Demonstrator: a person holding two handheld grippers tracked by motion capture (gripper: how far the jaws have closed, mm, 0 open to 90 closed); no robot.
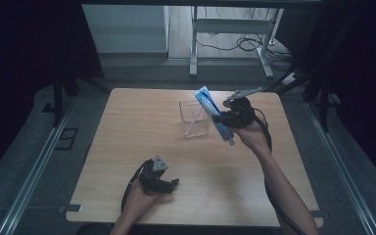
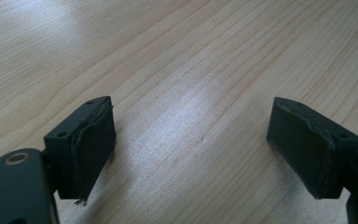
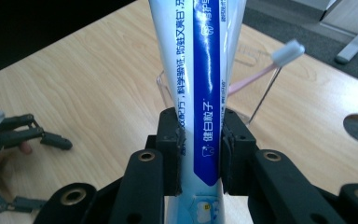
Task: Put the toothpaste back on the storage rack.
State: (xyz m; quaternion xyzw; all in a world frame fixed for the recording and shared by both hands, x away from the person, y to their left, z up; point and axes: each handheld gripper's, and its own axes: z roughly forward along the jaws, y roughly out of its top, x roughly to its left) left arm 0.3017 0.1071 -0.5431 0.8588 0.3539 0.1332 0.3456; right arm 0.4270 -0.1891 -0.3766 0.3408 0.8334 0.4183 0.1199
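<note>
Between right gripper (image 3: 200, 154) jaws: toothpaste tube (image 3: 200, 70).

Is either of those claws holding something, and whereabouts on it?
The right gripper pinches a toothpaste tube near its lower end. The left gripper holds nothing.

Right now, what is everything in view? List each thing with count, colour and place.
toothpaste tube: one, white and blue, clamped in the right gripper, tilted above the cup
clear cup: one, transparent, upright at mid-table
toothbrush: one, pink handle, white bristles, standing in the cup
table: one, light wood
white frame legs: floor beyond the table
right gripper: black, shut on the tube
left gripper: black, open, low over bare table at near left
</note>
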